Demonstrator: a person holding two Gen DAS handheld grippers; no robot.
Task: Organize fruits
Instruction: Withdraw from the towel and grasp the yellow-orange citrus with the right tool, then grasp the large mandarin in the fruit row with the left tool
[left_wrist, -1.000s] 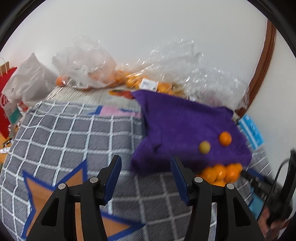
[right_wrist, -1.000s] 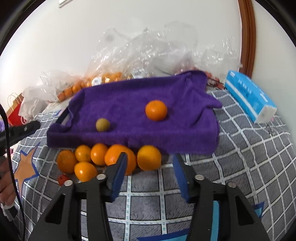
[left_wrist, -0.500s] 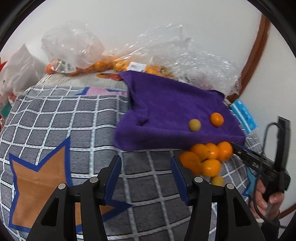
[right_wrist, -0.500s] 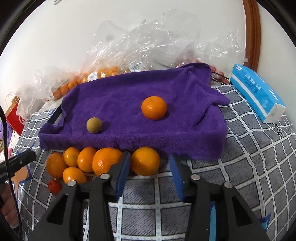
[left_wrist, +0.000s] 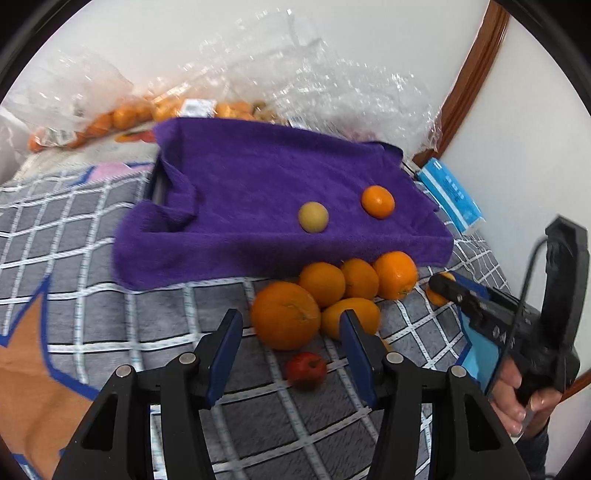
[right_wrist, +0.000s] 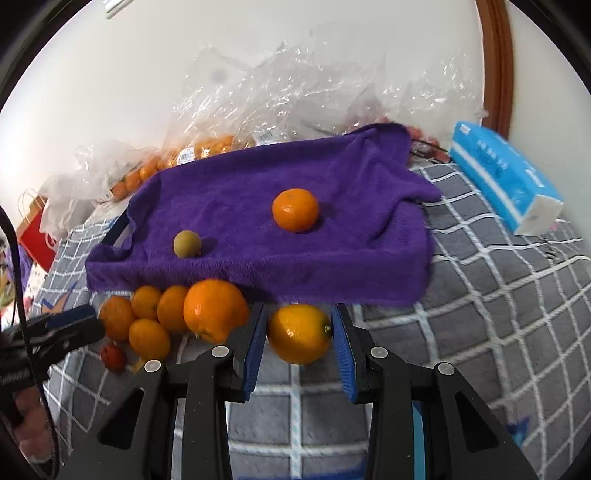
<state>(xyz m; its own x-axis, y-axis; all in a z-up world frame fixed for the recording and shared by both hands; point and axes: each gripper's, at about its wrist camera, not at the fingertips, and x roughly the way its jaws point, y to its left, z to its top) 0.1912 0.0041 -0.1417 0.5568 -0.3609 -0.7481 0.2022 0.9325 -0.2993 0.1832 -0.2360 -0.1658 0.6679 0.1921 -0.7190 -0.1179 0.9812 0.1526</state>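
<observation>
A purple towel (left_wrist: 258, 184) covers a tray and also shows in the right wrist view (right_wrist: 240, 192). On it lie one orange (right_wrist: 295, 209) and a small yellow-green fruit (right_wrist: 187, 243). Several oranges lie on the checked cloth in front of it. My left gripper (left_wrist: 290, 334) is open, with a big orange (left_wrist: 285, 315) and a small red fruit (left_wrist: 306, 370) between its fingers. My right gripper (right_wrist: 298, 341) is open around a single orange (right_wrist: 299, 333), its pads close to both sides.
Clear plastic bags (right_wrist: 280, 96) with more oranges lie behind the towel by the wall. A blue tissue pack (right_wrist: 506, 181) lies at the right. A red paper bag (right_wrist: 37, 236) stands at the far left. The checked cloth (left_wrist: 74, 266) stretches left.
Both grippers have moved forward toward the row of oranges. The left one swung right to the big orange and red fruit. The right one now has the single orange between its fingers.
</observation>
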